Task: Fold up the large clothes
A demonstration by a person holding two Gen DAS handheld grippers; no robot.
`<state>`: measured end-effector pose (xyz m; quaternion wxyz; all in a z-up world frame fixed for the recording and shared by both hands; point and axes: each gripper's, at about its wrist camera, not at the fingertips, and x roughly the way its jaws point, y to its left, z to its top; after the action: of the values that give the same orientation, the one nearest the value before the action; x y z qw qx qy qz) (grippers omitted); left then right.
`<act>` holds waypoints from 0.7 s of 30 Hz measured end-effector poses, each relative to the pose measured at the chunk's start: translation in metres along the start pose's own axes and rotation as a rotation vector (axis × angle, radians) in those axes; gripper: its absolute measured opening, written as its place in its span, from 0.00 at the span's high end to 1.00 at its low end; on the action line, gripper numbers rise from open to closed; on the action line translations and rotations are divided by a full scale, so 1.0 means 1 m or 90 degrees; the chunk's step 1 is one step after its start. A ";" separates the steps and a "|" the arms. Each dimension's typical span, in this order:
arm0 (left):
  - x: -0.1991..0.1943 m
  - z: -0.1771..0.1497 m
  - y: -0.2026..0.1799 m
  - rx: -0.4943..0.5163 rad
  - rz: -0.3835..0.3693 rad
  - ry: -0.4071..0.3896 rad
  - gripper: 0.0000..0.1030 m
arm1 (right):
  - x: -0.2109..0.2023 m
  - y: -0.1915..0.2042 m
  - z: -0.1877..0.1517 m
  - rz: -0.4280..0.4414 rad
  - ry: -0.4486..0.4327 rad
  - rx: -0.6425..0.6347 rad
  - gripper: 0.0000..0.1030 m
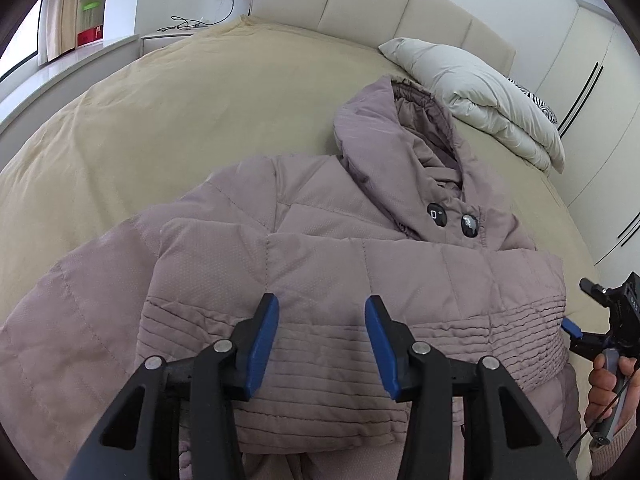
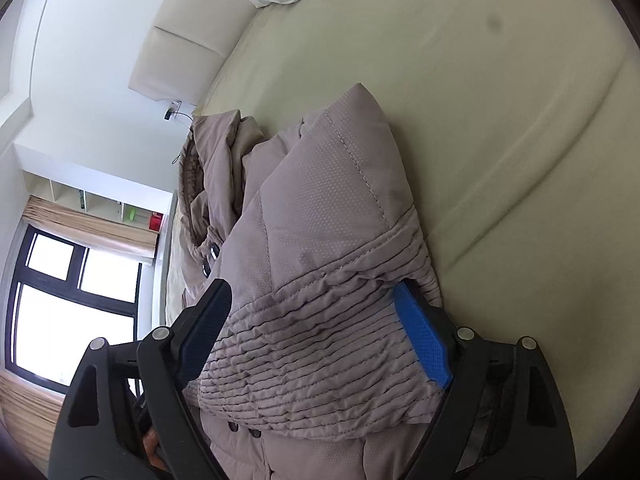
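Note:
A mauve quilted hooded jacket (image 1: 320, 264) lies on the bed, its hood (image 1: 404, 144) toward the headboard. A sleeve with a ribbed cuff (image 1: 400, 340) is folded across the chest. My left gripper (image 1: 322, 344) is open above this cuff, holding nothing. My right gripper (image 2: 316, 332) is rolled on its side with its jaws wide apart around the ribbed cuff (image 2: 320, 344); the fabric lies between the pads without being pinched. The right gripper also shows at the right edge of the left wrist view (image 1: 576, 328).
The bed has a tan cover (image 1: 180, 120) and a padded cream headboard (image 1: 380, 4). A folded white duvet (image 1: 480, 92) lies beside the hood. White wardrobes (image 1: 592, 60) stand to the right. A window (image 2: 68, 300) and shelves are on the left side.

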<state>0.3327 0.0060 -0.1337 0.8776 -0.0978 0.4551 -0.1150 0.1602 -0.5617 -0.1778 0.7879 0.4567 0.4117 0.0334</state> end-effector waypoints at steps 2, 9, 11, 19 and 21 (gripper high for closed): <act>-0.001 -0.002 0.001 -0.001 0.001 -0.001 0.53 | -0.013 0.012 0.007 0.028 -0.032 -0.015 0.19; 0.013 -0.006 0.004 0.001 0.005 0.005 0.53 | 0.025 0.027 0.041 0.006 0.002 -0.031 0.22; 0.014 -0.006 0.004 -0.001 0.000 0.005 0.53 | 0.044 0.018 0.044 -0.004 0.011 -0.025 0.23; 0.000 -0.013 0.009 -0.029 -0.019 -0.014 0.53 | 0.025 0.049 0.024 0.019 -0.055 -0.092 0.23; -0.005 -0.013 0.012 -0.039 -0.034 -0.013 0.53 | 0.049 0.046 0.022 -0.059 -0.025 -0.115 0.23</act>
<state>0.3202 0.0179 -0.1405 0.8755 -0.1381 0.4465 -0.1229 0.2229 -0.5291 -0.1684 0.8344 0.3649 0.4123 0.0251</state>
